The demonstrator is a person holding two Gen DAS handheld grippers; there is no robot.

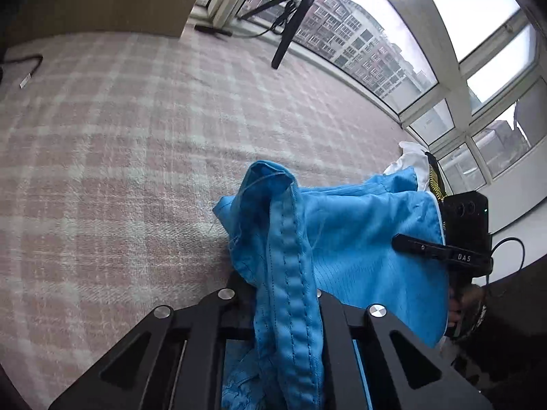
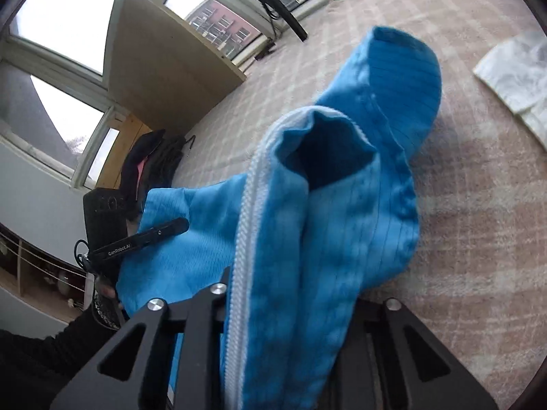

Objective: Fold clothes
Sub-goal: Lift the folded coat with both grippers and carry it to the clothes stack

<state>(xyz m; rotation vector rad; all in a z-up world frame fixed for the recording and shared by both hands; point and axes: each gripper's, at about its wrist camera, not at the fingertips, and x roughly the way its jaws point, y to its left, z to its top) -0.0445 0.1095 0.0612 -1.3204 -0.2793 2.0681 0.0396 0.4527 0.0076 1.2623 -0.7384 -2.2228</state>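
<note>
Blue garment point(image 2: 342, 177) bunched over pink plaid bedcover point(image 1: 119, 143), stretched between both tools; left gripper point(image 1: 287, 294) clamped on stitched hem, right gripper point(image 2: 290, 290) clamped on fold beside white zipper point(image 2: 246, 225); white cloth point(image 2: 516, 78) lying apart

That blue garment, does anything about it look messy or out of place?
Yes. The blue garment is bunched and twisted between the two tools rather than lying flat on the checked cover, and its white zipper runs crooked.
</note>
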